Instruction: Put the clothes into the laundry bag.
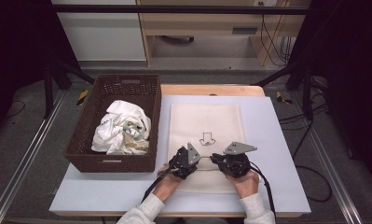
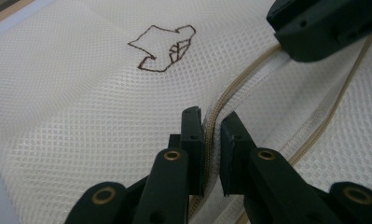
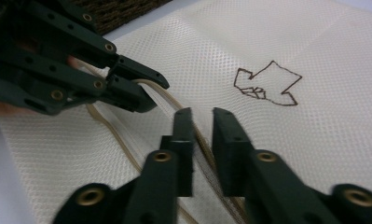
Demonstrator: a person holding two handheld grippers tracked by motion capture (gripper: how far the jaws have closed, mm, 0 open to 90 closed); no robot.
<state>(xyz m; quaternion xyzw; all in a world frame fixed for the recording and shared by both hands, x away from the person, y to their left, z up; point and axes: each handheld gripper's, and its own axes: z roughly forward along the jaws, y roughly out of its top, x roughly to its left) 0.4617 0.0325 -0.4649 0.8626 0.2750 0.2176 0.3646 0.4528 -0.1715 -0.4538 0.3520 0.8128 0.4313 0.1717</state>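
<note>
Both tongs, left [image 2: 211,122] and right [image 3: 202,119], barely parted, straddle the limp mesh bag's [image 1: 207,116] zipper [image 2: 230,93], likely its firmest hold.

Both forearms come in from the near edge, hands side by side. Left gripper [image 1: 189,156] jaws are pinched almost together, right gripper [image 1: 224,159] jaws a touch wider, tips pointing toward each other.

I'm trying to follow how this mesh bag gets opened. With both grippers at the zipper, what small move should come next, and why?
Probably a firmer pinch by the right gripper first. The left gripper has its jaws close on the raised zipper edge of the cream mesh bag, while the right jaws straddle that edge with a gap showing. Once both grip, easing them apart should spread the opening.
</note>
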